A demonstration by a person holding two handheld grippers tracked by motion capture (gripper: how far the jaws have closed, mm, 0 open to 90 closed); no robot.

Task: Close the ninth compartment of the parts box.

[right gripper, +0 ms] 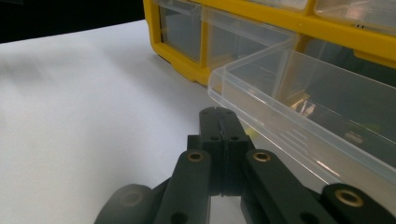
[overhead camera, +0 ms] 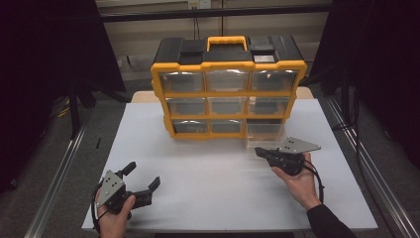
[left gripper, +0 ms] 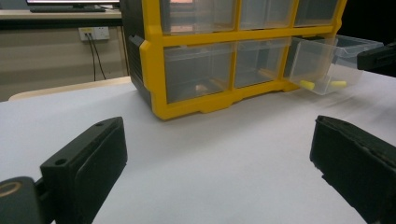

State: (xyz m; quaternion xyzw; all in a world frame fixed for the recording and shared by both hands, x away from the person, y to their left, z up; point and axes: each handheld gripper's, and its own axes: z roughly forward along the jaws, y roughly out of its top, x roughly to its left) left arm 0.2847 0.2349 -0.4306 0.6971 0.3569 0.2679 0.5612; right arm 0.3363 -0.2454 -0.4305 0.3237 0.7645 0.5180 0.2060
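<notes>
Looking down from the high view: yellow organiser standing at the far middle of the white table, black top and yellow handle, nine clear drawers in three rows; bottom-right drawer pulled out toward the near side, its clear walls hard to separate from the tabletop. Right gripper just in front of that drawer's near left corner, jaws pressed together, nothing visible between them; whether the tips touch the plastic impossible to tell from here. Left gripper well apart from the organiser, near the table's front left edge, jaws spread wide and empty. Dark curtains to both sides of the organiser swallowing most detail; rails on the floor barely readable

Seen from the left gripper view: two black jaws standing far apart at the bottom corners, both cut off by the frame, bare table between them. Organiser beyond, top rows cropped. Pulled-out drawer at its right end, two small yellow pieces lying inside, shape unclear through the plastic. Wall socket and cables left of the organiser

Seen from the right gripper view: jaws shut flat on each other, gripping nothing, tips just beside the drawer's near rim; contact not certain. Drawer running out of frame to the right, its contents blurred; organiser frame behind it
</notes>
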